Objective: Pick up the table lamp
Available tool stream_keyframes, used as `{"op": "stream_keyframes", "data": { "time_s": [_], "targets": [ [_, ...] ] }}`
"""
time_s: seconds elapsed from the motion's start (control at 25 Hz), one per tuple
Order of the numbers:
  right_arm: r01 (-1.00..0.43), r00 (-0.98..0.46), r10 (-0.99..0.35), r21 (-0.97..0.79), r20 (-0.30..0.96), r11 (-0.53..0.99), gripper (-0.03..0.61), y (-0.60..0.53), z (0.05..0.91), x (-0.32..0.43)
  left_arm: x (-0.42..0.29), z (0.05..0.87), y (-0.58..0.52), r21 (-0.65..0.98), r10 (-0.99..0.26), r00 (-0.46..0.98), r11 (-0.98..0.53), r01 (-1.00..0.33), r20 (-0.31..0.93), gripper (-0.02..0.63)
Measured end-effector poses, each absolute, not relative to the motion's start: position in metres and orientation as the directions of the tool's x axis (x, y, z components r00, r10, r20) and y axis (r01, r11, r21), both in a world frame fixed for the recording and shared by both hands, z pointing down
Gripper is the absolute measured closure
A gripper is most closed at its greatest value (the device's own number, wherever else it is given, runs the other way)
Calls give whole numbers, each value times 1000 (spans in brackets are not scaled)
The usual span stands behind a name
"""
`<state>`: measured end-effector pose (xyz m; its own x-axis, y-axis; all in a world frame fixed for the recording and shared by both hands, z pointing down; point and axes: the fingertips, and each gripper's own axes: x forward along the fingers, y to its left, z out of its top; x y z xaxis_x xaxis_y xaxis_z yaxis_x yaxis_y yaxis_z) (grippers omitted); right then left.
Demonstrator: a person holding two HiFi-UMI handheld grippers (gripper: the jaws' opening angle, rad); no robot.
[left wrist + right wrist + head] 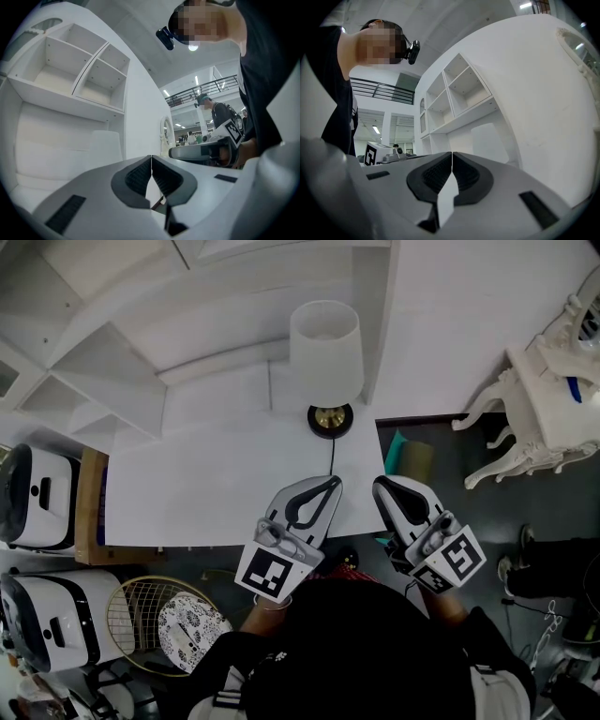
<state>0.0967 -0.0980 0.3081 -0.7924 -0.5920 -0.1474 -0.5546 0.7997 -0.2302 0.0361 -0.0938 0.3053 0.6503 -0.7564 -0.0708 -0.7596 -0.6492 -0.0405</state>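
White desk [206,498] with table lamp [325,357]

Top centre of the head view, the table lamp [325,367] hides its stem under its own shade [325,345]. In each gripper view its foot sits behind the left hand-held gripper [151,164] or the right hand-held gripper [452,161]. At far right, the white chair [539,409] is cut off by the frame edge.
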Motion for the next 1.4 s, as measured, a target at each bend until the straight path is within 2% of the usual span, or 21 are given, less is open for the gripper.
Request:
{"op": "stream_keyframes", "data": {
  "time_s": [0.52,1.4],
  "targets": [
    [-532,-807,-572,-242,-147,812,563,-97,314,99,41,309,-90,-44,-767,639,-637,-769,-53,600],
    [-595,-771,-628,-232,-106,769,563,-143,337,86,28,327,-140,-34,-734,679,-678,-734,-18,600]
  ]
}}
